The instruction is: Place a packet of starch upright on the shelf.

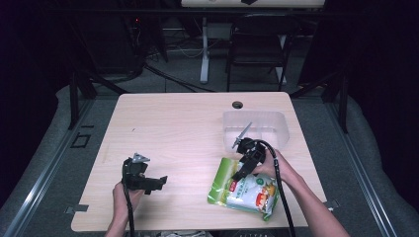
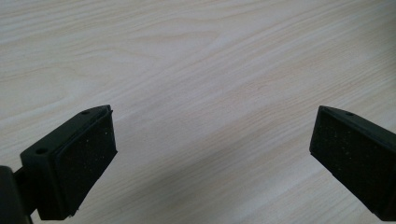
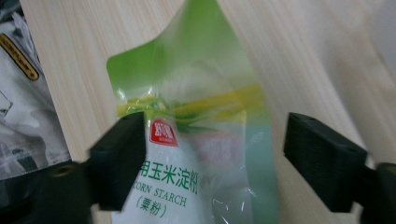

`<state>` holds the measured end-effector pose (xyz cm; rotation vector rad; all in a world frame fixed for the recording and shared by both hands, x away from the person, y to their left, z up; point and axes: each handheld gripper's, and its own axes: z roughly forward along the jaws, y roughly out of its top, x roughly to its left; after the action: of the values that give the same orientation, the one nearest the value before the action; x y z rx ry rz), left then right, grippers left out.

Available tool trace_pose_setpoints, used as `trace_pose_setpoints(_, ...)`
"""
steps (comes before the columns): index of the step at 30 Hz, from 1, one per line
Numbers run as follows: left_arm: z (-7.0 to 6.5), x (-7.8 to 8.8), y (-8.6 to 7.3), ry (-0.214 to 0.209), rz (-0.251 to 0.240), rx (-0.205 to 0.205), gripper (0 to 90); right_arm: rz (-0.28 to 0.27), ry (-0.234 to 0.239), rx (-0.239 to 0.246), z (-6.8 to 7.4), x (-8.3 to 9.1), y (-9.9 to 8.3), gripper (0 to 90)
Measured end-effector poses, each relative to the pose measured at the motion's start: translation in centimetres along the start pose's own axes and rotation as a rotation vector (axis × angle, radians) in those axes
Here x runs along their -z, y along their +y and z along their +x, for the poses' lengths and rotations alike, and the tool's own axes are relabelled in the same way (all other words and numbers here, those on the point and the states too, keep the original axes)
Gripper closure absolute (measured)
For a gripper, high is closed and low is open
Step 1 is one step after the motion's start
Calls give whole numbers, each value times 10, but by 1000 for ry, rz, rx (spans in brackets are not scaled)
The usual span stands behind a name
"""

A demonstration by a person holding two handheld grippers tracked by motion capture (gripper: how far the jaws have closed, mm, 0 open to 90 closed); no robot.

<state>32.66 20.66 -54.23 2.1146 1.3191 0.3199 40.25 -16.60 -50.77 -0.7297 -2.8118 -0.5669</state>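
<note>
A green and white corn starch bag (image 1: 244, 190) lies flat on the wooden table (image 1: 178, 128) at the front right. My right gripper (image 1: 241, 173) hovers over the bag's upper left part, open. In the right gripper view the bag (image 3: 196, 154) lies between the two spread jaws, its green top edge pointing away. My left gripper (image 1: 160, 181) is held low over the table at the front left, open. In the left gripper view only bare wood (image 2: 210, 93) lies between its wide-apart pads (image 2: 86, 161).
A clear plastic tub (image 1: 257, 127) stands just behind the right gripper, near the table's right edge. A cable hole (image 1: 237, 104) sits at the table's back. A black chair (image 1: 257, 44) and desk legs stand beyond the table.
</note>
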Motion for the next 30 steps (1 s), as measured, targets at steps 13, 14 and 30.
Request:
trace_pose_setpoints(13,-2,0,1,9,-8,-9,4,-9,41,-28,-3,-10,-6,745)
trace_pose_setpoints(14,-2,-1,2,5,-4,-11,4,-18,49,-34,-2,-7,-7,795)
trace_pose_setpoints(30,-1,0,1,11,-13,8,5,-138,-41,-89,15,18,-29,882)
